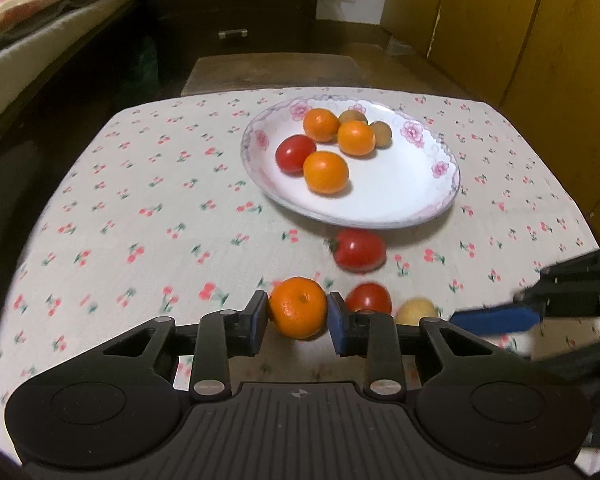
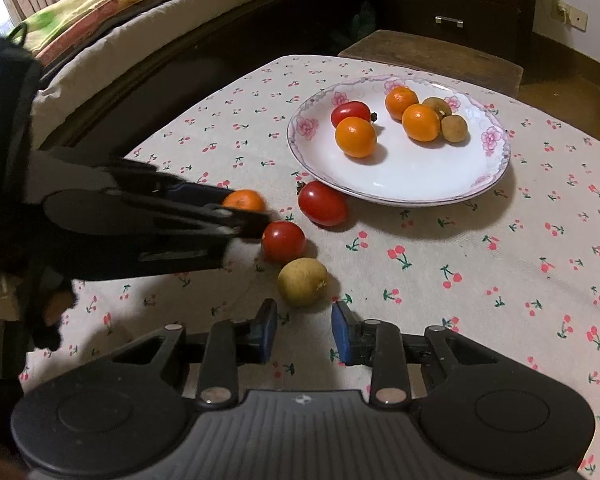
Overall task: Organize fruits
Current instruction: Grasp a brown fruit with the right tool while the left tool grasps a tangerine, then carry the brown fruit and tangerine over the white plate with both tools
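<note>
The left gripper (image 1: pixel 298 309) jaws pinch the mandarin (image 1: pixel 298 307), apparently just above the worktop (image 1: pixel 140 208); the plate (image 1: pixel 440 200) lies straight ahead. The right gripper (image 2: pixel 305 330), jaws spread w/ nothing between, faces the yellowish fruit (image 2: pixel 302 281).

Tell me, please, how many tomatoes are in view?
3. One tomato lies on the plate; a second sits on the cloth just before the plate; a third sits nearer, beside the left tool. None seems hidden.
</note>
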{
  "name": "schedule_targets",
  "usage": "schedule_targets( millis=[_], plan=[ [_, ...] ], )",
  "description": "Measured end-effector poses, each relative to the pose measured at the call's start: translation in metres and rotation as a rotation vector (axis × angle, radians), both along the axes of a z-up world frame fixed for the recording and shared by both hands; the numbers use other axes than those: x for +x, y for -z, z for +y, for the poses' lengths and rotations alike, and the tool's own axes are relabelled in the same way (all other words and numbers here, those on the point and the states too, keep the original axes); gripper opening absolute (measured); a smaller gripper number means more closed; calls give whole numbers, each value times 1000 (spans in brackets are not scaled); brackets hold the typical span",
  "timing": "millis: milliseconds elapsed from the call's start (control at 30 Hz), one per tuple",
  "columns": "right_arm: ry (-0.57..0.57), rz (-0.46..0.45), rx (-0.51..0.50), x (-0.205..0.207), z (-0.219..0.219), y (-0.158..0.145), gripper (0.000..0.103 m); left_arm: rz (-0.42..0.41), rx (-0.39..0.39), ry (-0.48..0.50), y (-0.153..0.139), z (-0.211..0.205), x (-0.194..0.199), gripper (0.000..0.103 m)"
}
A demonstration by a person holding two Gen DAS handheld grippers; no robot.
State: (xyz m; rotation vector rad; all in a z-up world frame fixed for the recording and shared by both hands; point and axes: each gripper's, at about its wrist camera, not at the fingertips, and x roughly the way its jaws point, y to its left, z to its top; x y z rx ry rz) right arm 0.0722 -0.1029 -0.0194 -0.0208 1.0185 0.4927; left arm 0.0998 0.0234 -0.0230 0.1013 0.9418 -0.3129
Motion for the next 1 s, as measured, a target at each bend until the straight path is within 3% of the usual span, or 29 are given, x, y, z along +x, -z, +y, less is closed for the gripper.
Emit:
schedule_targets(
  millis=[233,367,1000],
  plan=[
    [7,10,3,-17,-3,-3,31,32,-15,2,-5,7,-35,40],
    [1,-36,17,-16,-1,-7,31,32,-28,7,-9,5,-44,40],
    [-10,-62,15,17,12,8,32,37,11,36,4,-5,-44,46]
  ],
)
